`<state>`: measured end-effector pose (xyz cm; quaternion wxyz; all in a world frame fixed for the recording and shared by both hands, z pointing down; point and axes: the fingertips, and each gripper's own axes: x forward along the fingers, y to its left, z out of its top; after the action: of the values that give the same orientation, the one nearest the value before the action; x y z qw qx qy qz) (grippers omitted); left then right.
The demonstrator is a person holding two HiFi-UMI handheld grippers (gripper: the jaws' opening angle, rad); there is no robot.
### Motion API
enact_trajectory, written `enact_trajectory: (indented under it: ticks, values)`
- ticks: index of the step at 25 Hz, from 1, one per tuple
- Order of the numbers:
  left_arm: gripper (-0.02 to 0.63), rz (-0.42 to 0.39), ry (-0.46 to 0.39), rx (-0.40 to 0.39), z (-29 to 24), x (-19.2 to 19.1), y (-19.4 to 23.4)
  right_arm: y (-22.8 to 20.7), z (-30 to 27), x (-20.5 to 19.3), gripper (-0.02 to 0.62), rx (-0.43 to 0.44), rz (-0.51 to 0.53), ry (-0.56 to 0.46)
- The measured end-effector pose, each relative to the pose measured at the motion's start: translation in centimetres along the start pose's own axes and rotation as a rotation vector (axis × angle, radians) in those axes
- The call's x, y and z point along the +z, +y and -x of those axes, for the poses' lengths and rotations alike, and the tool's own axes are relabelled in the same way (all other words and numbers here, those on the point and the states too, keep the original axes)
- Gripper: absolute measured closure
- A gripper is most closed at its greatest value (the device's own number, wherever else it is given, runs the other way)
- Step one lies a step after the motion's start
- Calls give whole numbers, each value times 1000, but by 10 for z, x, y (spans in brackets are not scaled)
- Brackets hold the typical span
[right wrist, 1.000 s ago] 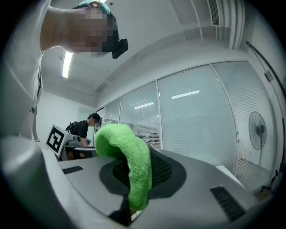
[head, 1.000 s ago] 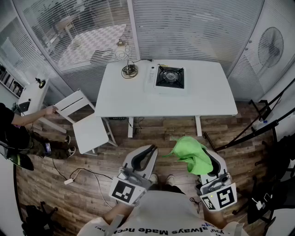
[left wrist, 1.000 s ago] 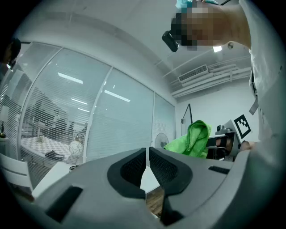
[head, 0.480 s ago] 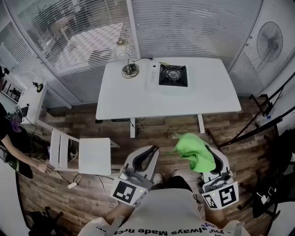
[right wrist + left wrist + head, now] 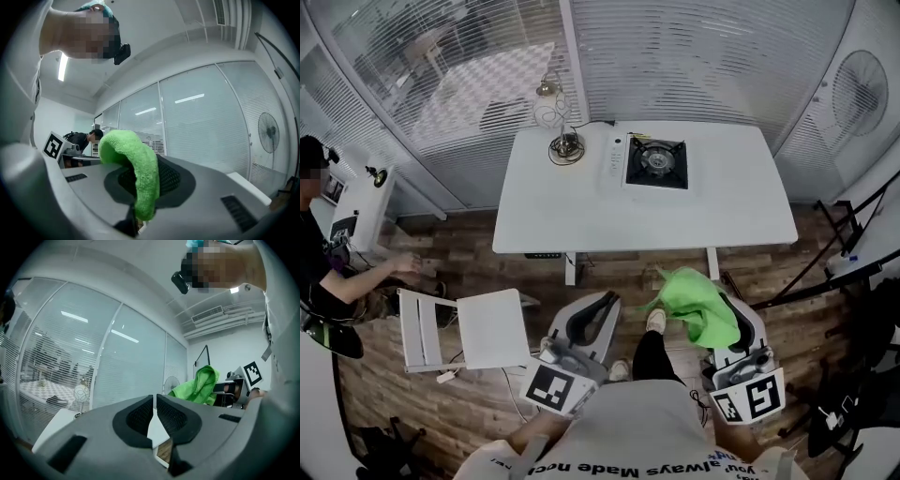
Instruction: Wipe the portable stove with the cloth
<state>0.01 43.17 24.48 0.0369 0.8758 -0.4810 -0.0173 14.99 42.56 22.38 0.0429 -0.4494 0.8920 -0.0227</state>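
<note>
Since a second ago the white folding chair (image 5: 464, 328) has gone from beside the table's left end to the wooden floor (image 5: 534, 272) well in front of it. The person in dark clothes (image 5: 328, 272) at the left now crouches near a white cabinet (image 5: 356, 211). The wearer's shoe (image 5: 654, 322) has come forward between the two grippers, and the table sits a little nearer in the head view.

The left gripper (image 5: 154, 401) is held low in front of the body. Its jaws are closed to a thin slit with nothing between them. The right gripper (image 5: 143, 183) is clamped on a bright green terry cloth (image 5: 698, 305), which bulges over the jaw tips and hangs down between the pads.

The portable gas stove (image 5: 656, 161), white-bodied with a black top and a round burner, stands at the far edge of the white rectangular table (image 5: 722, 202), a little right of its middle. It is well apart from both grippers and from the cloth. A wire-framed desk lamp (image 5: 565, 145) stands near the table's far-left corner, just beside the stove's left side. A standing fan (image 5: 862, 89) shows behind the glass at the right.
</note>
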Motion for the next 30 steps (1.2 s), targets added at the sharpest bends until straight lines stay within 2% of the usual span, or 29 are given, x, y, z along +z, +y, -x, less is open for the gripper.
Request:
enact_trajectory:
  ticks: [20,26,30]
  values:
    - [578,-15,10,95,-204,9,47,-183,-125,11,553,79,-25,0]
    - [578,7,41,125,-236,1,58,-212,-155,6,554,111,-36,13]
    - [578,2,31,140,-249,1,73,-220,-175,-1,554,124,-50,25]
